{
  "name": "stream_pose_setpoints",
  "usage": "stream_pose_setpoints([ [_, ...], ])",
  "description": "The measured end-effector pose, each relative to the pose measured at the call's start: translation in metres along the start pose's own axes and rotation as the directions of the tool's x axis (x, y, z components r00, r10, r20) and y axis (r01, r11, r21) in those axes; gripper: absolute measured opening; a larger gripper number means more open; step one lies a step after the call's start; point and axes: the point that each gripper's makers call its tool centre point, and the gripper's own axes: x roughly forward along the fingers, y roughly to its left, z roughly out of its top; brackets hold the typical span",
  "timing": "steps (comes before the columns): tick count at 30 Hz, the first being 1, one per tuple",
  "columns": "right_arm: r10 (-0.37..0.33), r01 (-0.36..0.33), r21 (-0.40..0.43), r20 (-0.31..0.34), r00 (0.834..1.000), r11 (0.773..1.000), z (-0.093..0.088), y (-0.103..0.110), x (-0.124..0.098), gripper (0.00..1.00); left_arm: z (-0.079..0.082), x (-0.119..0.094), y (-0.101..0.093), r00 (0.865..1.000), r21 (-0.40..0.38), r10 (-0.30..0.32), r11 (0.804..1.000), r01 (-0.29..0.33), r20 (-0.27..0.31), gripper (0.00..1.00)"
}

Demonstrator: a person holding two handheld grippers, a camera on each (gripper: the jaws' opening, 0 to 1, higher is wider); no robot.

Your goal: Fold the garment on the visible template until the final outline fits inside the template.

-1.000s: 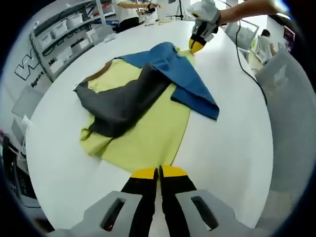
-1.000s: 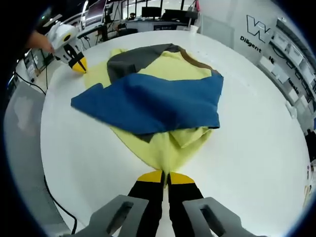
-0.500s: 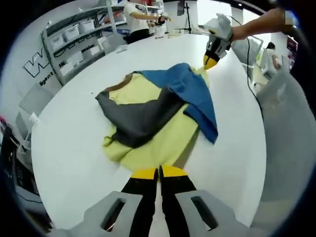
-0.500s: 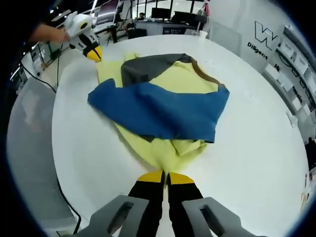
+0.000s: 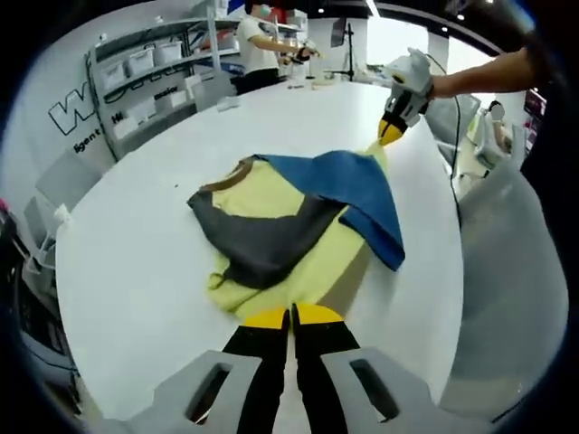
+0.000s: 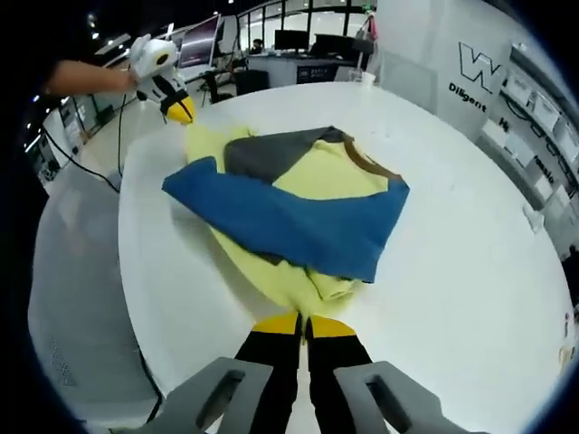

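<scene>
a yellow, blue and grey garment point(image 5: 298, 226) lies partly folded on a round white table point(image 5: 136, 262), its blue sleeve laid across the yellow body and a grey sleeve crossing beneath it. the left gripper point(image 5: 291, 316) has its jaws pressed together on the garment's near yellow hem, while in the right gripper view the right gripper point(image 6: 304, 323) is likewise clamped on the opposite yellow edge. shelves point(image 5: 149, 68) with bins and a person point(image 5: 258, 45) stand beyond the table.
</scene>
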Motion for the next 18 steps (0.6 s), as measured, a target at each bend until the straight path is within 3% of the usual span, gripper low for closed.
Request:
stream_pose_setpoints([
  [6,0.026,-0.026,-0.007,0.007,1.000,1.000,-0.002,0.011,-0.010,0.00,0.005,-0.009,-0.006,0.999,-0.020,-0.036,0.999,0.036,0.011,0.02],
  [12,0.003,-0.004,0.005,0.038,0.999,1.000,0.008,-0.001,-0.020,0.00,0.023,-0.017,0.000,0.999,-0.011,-0.002,1.000,0.003,0.054,0.02],
  [15,-0.003,0.001,0.026,0.053,0.999,1.000,0.013,-0.005,-0.024,0.00,0.029,-0.020,0.002,0.997,-0.046,-0.003,0.999,0.006,0.071,0.02],
  [18,0.021,-0.021,0.013,0.044,0.999,1.000,0.010,0.004,-0.024,0.00,0.024,-0.021,-0.007,0.998,-0.033,-0.039,0.999,0.040,0.040,0.02],
])
